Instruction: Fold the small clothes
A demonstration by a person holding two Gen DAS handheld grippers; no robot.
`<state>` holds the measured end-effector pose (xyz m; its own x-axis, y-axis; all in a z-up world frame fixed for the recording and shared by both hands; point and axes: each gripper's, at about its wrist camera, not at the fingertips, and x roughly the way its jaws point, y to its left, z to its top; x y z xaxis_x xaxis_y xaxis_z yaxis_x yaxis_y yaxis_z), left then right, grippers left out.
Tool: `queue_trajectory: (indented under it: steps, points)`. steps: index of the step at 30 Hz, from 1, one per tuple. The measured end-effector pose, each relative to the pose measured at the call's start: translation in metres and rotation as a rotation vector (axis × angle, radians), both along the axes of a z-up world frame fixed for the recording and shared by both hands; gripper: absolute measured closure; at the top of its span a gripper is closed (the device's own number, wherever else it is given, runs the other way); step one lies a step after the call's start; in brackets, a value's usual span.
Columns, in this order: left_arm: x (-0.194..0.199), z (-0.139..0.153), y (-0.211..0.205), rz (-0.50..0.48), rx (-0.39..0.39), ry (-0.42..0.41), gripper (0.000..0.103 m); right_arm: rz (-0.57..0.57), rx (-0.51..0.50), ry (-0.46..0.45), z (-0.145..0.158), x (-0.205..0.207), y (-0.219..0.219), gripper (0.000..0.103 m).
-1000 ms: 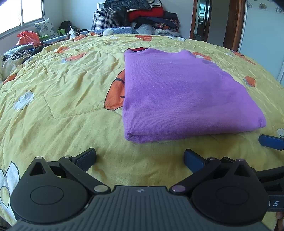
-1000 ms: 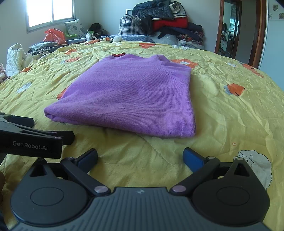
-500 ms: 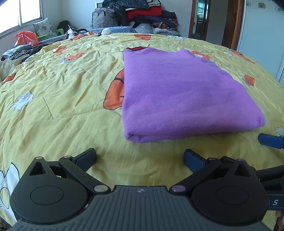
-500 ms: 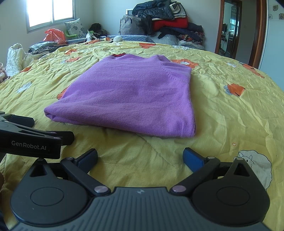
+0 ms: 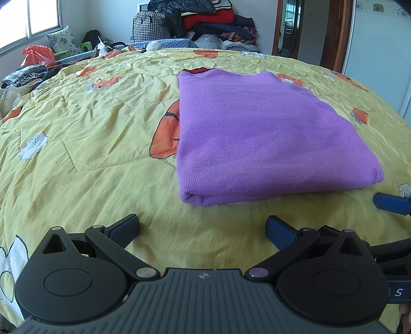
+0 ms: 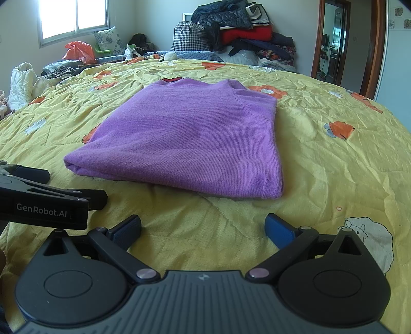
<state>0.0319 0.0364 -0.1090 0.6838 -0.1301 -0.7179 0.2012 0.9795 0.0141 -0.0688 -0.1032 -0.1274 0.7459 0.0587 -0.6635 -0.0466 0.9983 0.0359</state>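
Observation:
A purple knit sweater (image 5: 259, 136) lies folded into a flat rectangle on the yellow bedspread (image 5: 90, 133), its folded edge nearest me and a red collar trim at the far end. In the right wrist view the same sweater (image 6: 195, 138) sits ahead and slightly left. My left gripper (image 5: 203, 227) stands open a short way in front of the near edge, with nothing between its fingers. My right gripper (image 6: 203, 227) is open too and empty, just short of the sweater. The left gripper's body (image 6: 43, 197) shows at the left edge of the right wrist view.
A heap of clothes and a checked bag (image 5: 200, 23) is stacked at the far end of the bed. Bags and a cushion (image 6: 77, 51) lie by the window at the far left. A doorway (image 6: 331, 41) opens at the back right.
Both grippers have held almost still; the left wrist view has shifted very slightly. The sweater has not moved.

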Motion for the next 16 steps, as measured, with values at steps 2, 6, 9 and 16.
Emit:
queue_trajectory:
  steps: [2,6,9,16]
  points:
    - [0.0001,0.0001,0.0001,-0.001,0.001,0.0,0.0,0.0,0.0,0.0,0.0,0.0,0.0,0.0]
    - [-0.0002,-0.0001,-0.0001,0.001,0.0,0.0,0.0,0.0,0.0,0.0,-0.0001,-0.0001,0.0001,0.0]
    - [-0.0008,-0.0004,0.0003,0.003,-0.004,-0.009,0.0,0.0,0.0,0.0,-0.0001,-0.0002,0.0,0.0]
    - [-0.0003,0.0,0.0026,-0.004,-0.014,-0.015,0.0,-0.004,0.013,0.0,0.0014,-0.0017,-0.0039,0.0]
